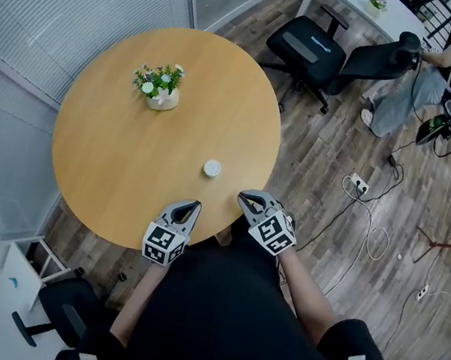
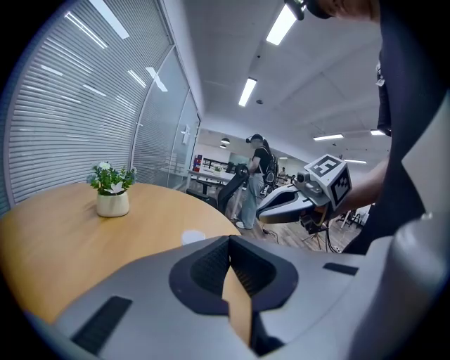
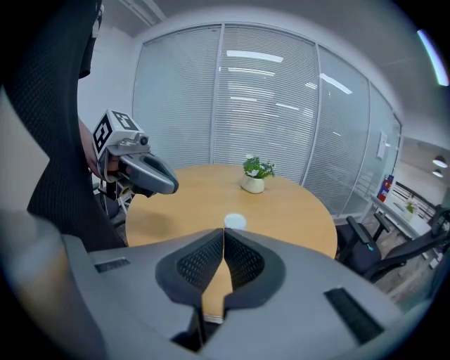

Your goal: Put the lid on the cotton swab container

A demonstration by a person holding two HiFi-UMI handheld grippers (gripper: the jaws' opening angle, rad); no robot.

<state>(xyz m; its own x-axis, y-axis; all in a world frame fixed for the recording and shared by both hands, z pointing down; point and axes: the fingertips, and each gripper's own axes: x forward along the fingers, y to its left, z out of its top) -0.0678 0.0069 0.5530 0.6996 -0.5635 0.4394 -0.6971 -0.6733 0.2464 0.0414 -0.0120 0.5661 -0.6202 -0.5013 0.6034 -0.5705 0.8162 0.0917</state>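
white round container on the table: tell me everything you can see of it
The cotton swab container is small, round and white, and looks like plastic. It sits low on the round wooden table, towards the person's edge and well apart from the flower pot. Nothing touches it. It is too small to tell whether a lid is on.

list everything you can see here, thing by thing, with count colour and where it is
table: one, round, light wood, centre of the room
potted plant: one, white pot with green leaves and white flowers, far side of the table
small round container: one, white, on the table near the grippers
office chair: one, black, on the floor beyond the table
second chair: one, black, lower left beside the table
seated person: one, grey trousers, far right
power strip: one, white, with cables, on the wood floor
left gripper: one, grey, jaws together, empty, at the near table edge
right gripper: one, grey, jaws together, empty, beside it
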